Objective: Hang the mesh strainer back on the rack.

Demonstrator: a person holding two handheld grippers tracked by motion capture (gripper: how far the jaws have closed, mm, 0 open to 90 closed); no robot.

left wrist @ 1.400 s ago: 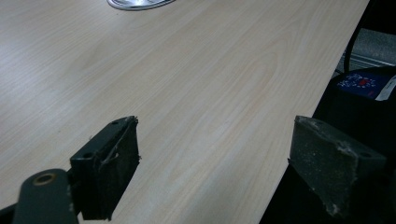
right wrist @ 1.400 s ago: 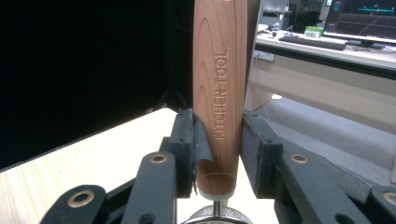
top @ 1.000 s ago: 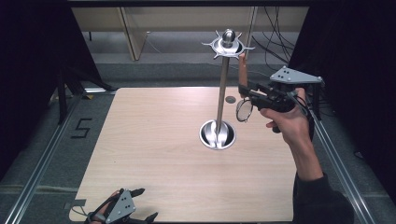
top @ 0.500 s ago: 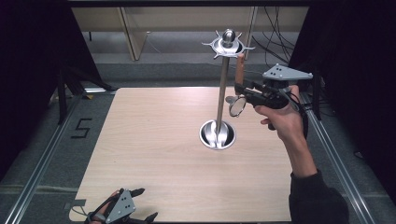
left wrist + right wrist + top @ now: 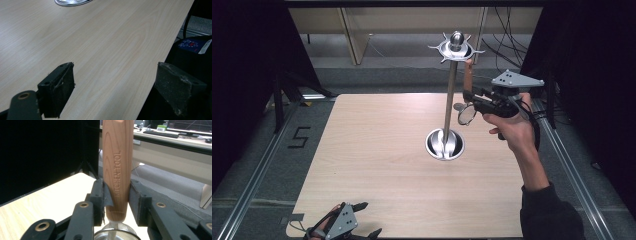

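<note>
Overhead, the high view shows the right tool (image 5: 472, 100) raised above the far right part of the bench (image 5: 377, 165), held in the person's right hand (image 5: 512, 131). Its jaws are clamped on the wooden handle of a small strainer (image 5: 467, 114): the handle stands upright, and the round mesh head hangs below the jaws. The strainer sits just beside the pole of a metal utensil stand (image 5: 451, 90), to the pole's right; contact between the two cannot be confirmed. The stand's round base rests on the bench, and its hook ring sits at the top of the pole, level with the tip of the handle or slightly above it. The left tool (image 5: 343, 226) lies low at the near edge of the bench, well apart from the stand.

Next, the left gripper view shows the left tool (image 5: 115, 87) with its jaws spread wide and nothing between them. One jaw lies over the wood surface of the bench (image 5: 100, 45); the other hangs past the bench edge. The rim of the stand base (image 5: 72, 2) appears at the top edge of this view.

Finally, the right gripper view shows the right tool (image 5: 117, 195) closed on the strainer (image 5: 117, 170), both pads pressing the lower end of the wooden handle (the embossed lettering reads KITCHEN TOOL). The handle rises vertically between the jaws. Below them, the metal rim and mesh of the strainer head are partly visible. The bench (image 5: 50, 202) lies beneath, at the left of this view.
</note>
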